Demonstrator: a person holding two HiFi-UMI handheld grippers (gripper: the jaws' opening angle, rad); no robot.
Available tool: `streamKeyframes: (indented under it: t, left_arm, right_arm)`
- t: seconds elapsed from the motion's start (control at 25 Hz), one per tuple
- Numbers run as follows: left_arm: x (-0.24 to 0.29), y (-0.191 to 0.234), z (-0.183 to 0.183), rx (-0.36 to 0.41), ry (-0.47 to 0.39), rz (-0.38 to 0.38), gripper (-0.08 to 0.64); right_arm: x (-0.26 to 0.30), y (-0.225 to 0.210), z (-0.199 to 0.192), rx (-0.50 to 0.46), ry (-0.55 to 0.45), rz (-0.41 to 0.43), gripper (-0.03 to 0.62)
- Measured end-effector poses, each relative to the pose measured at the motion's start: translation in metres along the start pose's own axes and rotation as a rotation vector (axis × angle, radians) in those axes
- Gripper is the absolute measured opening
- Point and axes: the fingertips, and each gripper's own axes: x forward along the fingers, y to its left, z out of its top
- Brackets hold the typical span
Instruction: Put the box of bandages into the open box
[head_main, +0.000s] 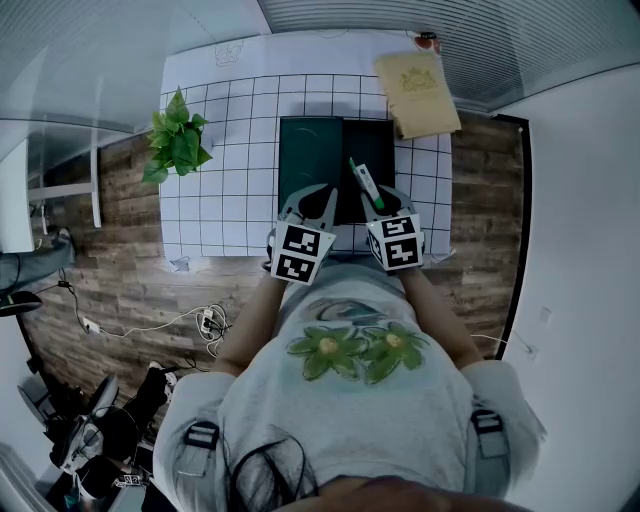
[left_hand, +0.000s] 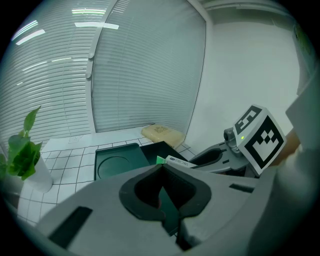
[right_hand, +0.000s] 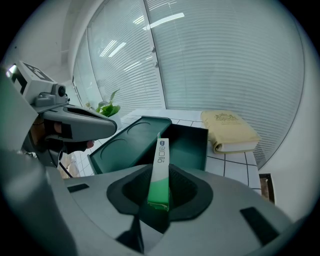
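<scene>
Green-and-white box of bandages (right_hand: 161, 170): clamped near one end in the right gripper (right_hand: 160, 192), held in the air over the open box, not inside it yet.
Right gripper state: jaws partly closed, pressing the box's two flat faces.
Left gripper (left_hand: 160, 170): jaw tips together, nothing between them; it hovers at 9 o'clock of the right one, over the lid half.
Dark green open box (head_main: 372, 135): on the gridded table, lid half at 9 o'clock, deeper tray half at 3 o'clock.
Key relation: tray lies at 12 o'clock of the right fingers and below them; the right hand is nearer to it.
Long axis: in the head view it runs from 5 o'clock at the gripped end to 11 o'clock at the free end.
Pointing: free end tilts away from the person, above the tray.
Next move, my guess: lower it, then release.
</scene>
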Motion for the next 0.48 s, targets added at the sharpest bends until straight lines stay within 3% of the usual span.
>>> streamKeyframes:
  t: [0.48]
  left_arm:
    - [0.0008,0.0018,0.0008,-0.008,0.005,0.007,0.007]
  right_arm:
    - [0.0049,-0.001,-0.0027,-0.005,0.02,0.012,0.094]
